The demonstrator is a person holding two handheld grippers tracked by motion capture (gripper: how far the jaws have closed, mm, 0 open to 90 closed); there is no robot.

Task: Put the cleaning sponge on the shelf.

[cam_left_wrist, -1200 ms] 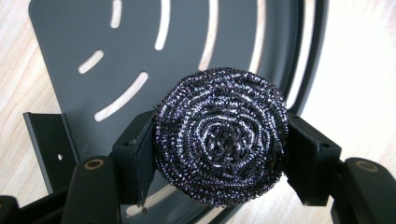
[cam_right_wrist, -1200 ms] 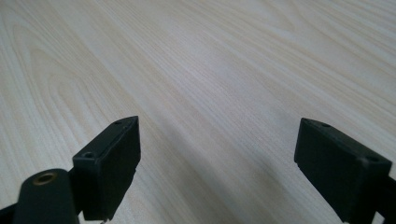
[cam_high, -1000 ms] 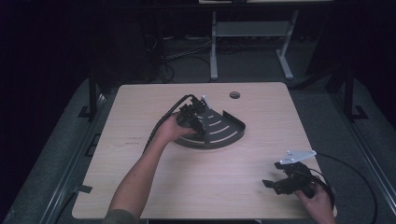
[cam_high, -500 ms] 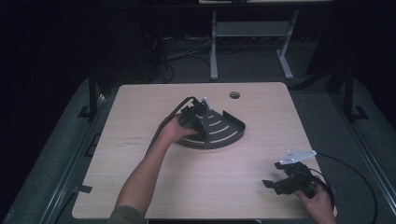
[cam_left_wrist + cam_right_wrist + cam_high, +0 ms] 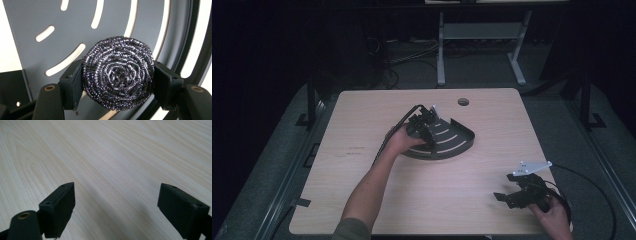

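Dark floor, cables and a metal frame surround the pale wood table (image 5: 427, 200), which takes up most of what I can see from above. On it, toward the far middle, sits a dark fan-shaped tray (image 5: 457, 145) with a raised rim and curved slots. Over its near-left part the left gripper (image 5: 426, 131) holds a steel scourer (image 5: 117, 72), a round coil of shiny wire, clamped between both pads across its widest part, just above the tray's slotted floor; I cannot tell whether it touches. I would judge the scourer very light, springy and rough, so it should grip well and not slip, though it squashes under pressure and its wire loops could snag on a slot edge or on the pads. Taking it across the middle, as here, looks like the sound hold; a pinch at the edge might only pull strands loose. Near the table's front right corner the right gripper (image 5: 517, 192) rests low, jaws spread wide over bare wood, with nothing between them.
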